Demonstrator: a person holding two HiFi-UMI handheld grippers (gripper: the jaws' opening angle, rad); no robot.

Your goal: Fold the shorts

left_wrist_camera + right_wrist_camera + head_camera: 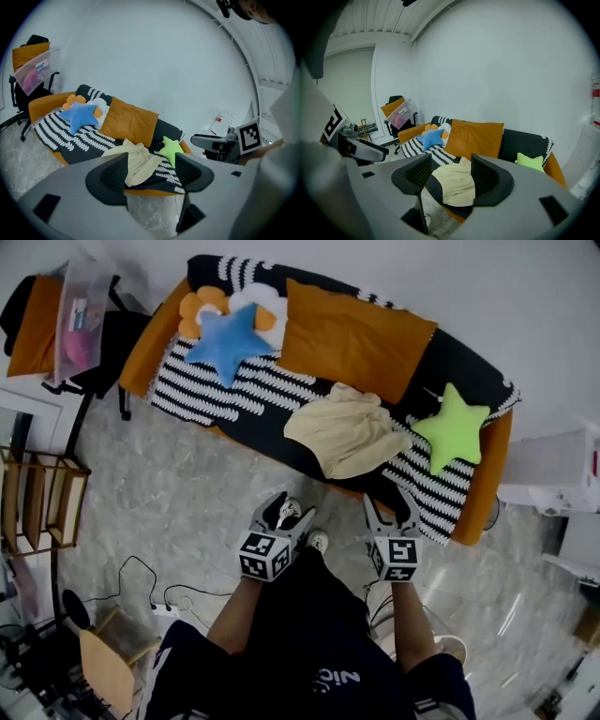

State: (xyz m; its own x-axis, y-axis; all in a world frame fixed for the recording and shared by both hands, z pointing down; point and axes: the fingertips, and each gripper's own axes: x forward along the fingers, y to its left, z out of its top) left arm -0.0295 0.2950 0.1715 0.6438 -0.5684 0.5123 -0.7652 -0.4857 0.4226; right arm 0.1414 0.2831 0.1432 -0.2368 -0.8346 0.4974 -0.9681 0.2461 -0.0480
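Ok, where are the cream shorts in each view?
Head view: shorts at centre, on the striped blanket.
Left gripper view: shorts low centre.
Right gripper view: shorts low centre.
Shared landmark: green star cushion, right of them in every view.

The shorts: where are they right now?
Head view: the shorts lie crumpled near the sofa's front edge, right of centre, below the orange cushion and left of the green star.
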